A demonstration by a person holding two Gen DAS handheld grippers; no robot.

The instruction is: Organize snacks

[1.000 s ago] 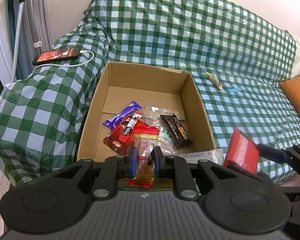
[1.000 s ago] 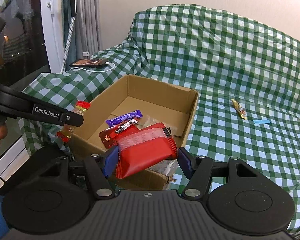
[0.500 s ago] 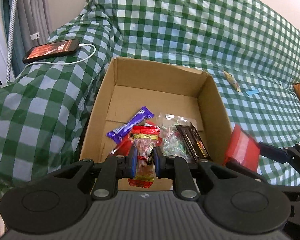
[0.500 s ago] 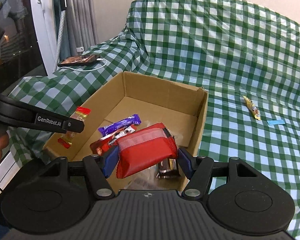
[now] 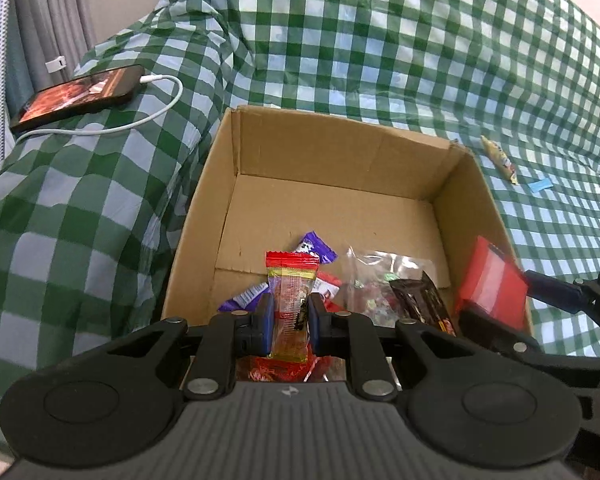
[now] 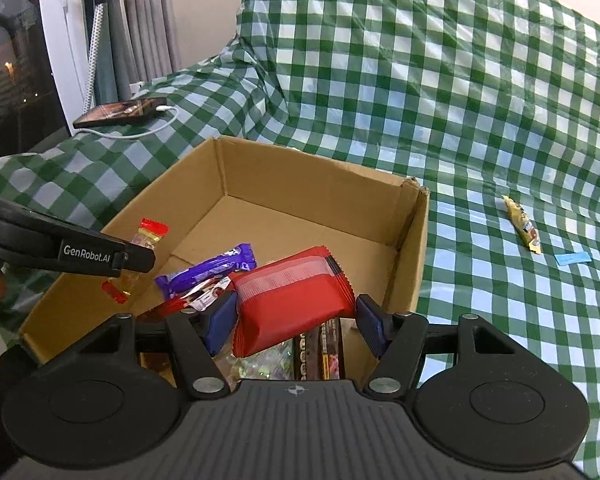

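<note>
Now my left gripper (image 5: 289,322) pinches the clear candy packet (image 5: 291,306), my right gripper (image 6: 296,322) the red pack (image 6: 292,304); I'd release both low over the cardboard box (image 5: 332,162).

Both wrist views look steeply down, close, into one cardboard box (image 5: 332,152)

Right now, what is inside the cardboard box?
Inside the cardboard box lie a purple bar, a dark chocolate bar, a clear candy bag and a red-and-white wrapper. The held snacks cover the near floor, so anything lying there stays hidden.
</note>
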